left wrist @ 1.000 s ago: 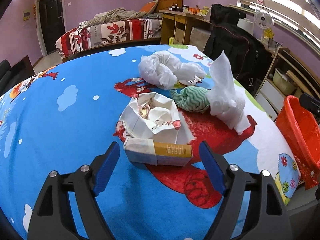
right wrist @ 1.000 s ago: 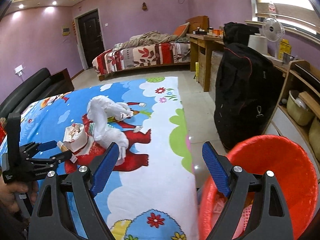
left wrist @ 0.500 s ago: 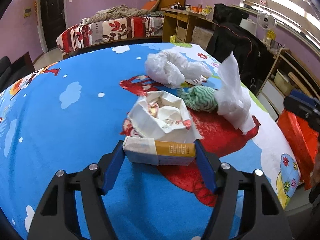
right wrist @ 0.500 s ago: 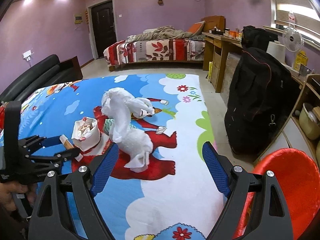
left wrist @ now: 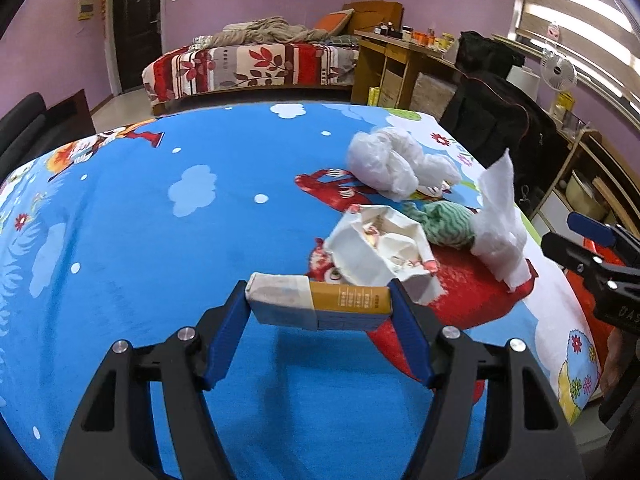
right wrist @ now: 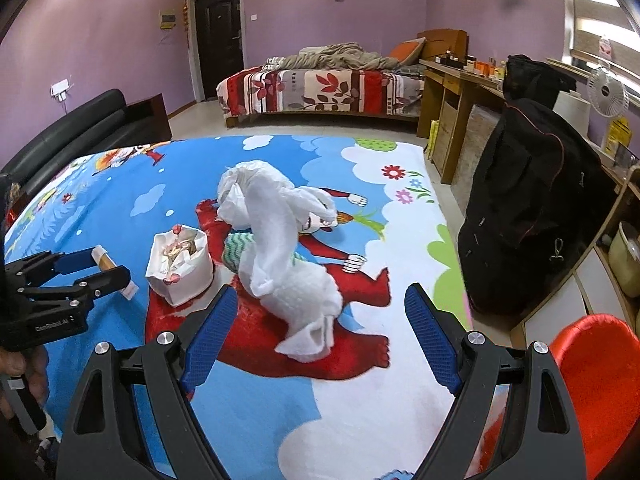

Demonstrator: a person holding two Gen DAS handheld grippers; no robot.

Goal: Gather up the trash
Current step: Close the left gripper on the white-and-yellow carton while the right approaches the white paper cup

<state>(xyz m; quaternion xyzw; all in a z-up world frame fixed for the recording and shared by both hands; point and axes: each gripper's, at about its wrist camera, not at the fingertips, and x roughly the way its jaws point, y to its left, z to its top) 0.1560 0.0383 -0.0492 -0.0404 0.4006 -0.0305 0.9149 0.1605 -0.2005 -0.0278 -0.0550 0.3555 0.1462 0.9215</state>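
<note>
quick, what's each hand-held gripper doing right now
left hand-held gripper: shut on the small box.
right hand-held gripper: open, holding nothing.

the left tongs squeeze a small box by both ends, lifted just above the blue counter. a white paper bag sits right behind.

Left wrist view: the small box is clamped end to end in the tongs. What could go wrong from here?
1. The small box is held only by its two ends in the left tongs; it could pivot or slip out.
2. The open white paper bag sits right behind it; a swing might tip its scraps out.
3. The red bin sits off the bedspread's far side, so the carry is long.
</note>
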